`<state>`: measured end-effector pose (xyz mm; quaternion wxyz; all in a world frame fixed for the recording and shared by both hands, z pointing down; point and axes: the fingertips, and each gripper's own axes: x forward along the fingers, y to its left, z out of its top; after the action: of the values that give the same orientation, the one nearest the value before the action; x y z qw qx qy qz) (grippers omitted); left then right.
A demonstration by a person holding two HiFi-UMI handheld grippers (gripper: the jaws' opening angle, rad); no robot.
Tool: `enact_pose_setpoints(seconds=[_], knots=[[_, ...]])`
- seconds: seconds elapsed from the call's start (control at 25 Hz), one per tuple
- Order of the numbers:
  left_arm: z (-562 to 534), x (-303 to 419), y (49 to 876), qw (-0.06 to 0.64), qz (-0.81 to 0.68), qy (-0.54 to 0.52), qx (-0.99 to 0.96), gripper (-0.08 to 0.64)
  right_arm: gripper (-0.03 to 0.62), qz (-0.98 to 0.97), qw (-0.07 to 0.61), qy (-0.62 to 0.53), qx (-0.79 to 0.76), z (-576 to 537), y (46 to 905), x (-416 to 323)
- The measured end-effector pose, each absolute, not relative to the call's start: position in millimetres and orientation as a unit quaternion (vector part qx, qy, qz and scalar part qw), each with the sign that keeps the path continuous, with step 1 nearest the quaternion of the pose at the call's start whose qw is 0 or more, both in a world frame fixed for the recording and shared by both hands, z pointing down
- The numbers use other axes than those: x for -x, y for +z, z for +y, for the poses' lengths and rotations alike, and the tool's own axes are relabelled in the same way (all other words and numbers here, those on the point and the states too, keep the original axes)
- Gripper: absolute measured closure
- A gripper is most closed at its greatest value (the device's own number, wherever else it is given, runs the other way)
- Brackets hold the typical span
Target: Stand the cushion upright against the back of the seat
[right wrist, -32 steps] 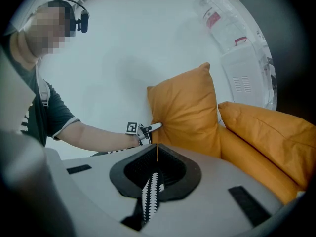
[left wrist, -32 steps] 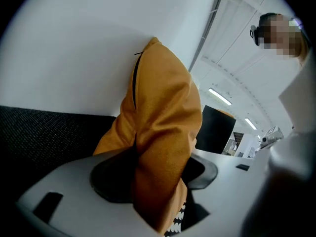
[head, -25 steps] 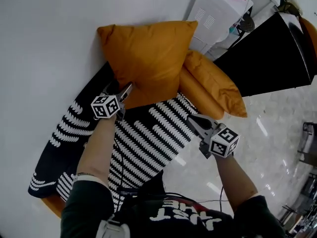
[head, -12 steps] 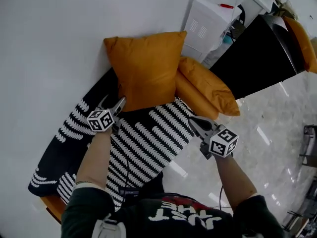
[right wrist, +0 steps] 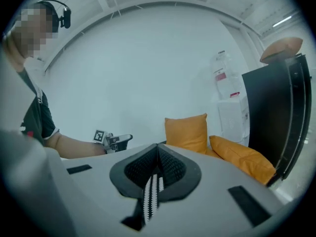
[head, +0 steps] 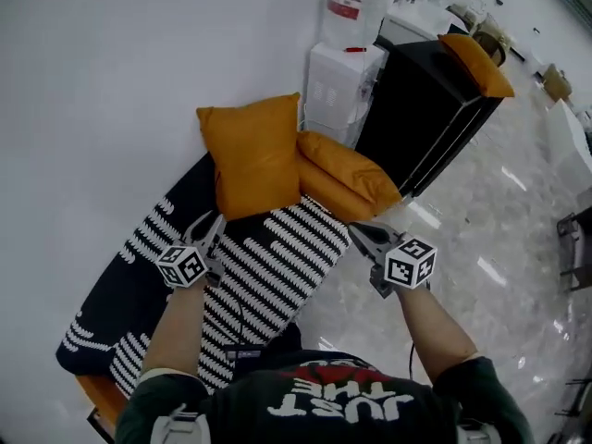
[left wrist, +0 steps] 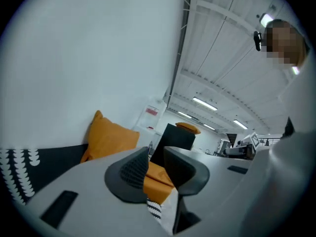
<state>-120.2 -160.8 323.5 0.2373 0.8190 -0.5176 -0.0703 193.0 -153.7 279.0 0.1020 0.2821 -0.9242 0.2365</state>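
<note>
Head view, looking steeply down: an orange cushion [head: 252, 155] stands upright at the rear of a black seat [head: 139, 276] with white stripes, its back against the white wall [head: 111, 81]. A 2nd orange cushion [head: 347, 178] lies flat just beside it, on its right. The left gripper [head: 215, 222] hovers near the upright cushion's lower corner without touching it; the right gripper [head: 356, 232] hangs over the seat's front edge, above glossy floor [head: 481, 248]. Left gripper view: the jaws have just been closing and stand a narrow gap apart, with nothing between them. Right gripper view: the jaws are closed tip to tip and hold nothing; the cushion [right wrist: 186, 132] shows beyond them, erect and unsupported by either tool. The standing step looks finished, so the next move probably calls only for checking that the cushion does not tip, or for handling the 2nd one. Room is free over the striped seat and the floor; the wall behind and a black cabinet [head: 421, 109] at the right bound it.
</note>
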Motion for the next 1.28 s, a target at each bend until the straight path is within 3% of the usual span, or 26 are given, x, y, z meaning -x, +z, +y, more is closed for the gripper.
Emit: enact_pose_setpoints(seconds=[0.24, 0.52, 0.84, 1.28], knots=[[-57.1, 52.4, 240.0, 0.200, -0.472, -0.076, -0.855, 0.536, 0.568, -0.931, 0.082, 0.210, -0.287, -70.4, 226.3, -231.9], [29.3, 15.0, 180.0, 0.166, -0.451, -0.039, -0.876, 0.540, 0.568, -0.931, 0.048, 0.230, -0.281, -0.3, 220.5, -263.3], [89.7, 27.9, 158.8, 0.151, -0.480, -0.037, -0.863, 0.545, 0.568, -0.931, 0.032, 0.248, -0.265, 50.0, 230.7, -263.5], [166.8, 85.3, 154.9, 0.131, -0.496, -0.049, -0.857, 0.548, 0.568, -0.939, 0.038, 0.227, -0.256, 78.6, 216.2, -203.2]])
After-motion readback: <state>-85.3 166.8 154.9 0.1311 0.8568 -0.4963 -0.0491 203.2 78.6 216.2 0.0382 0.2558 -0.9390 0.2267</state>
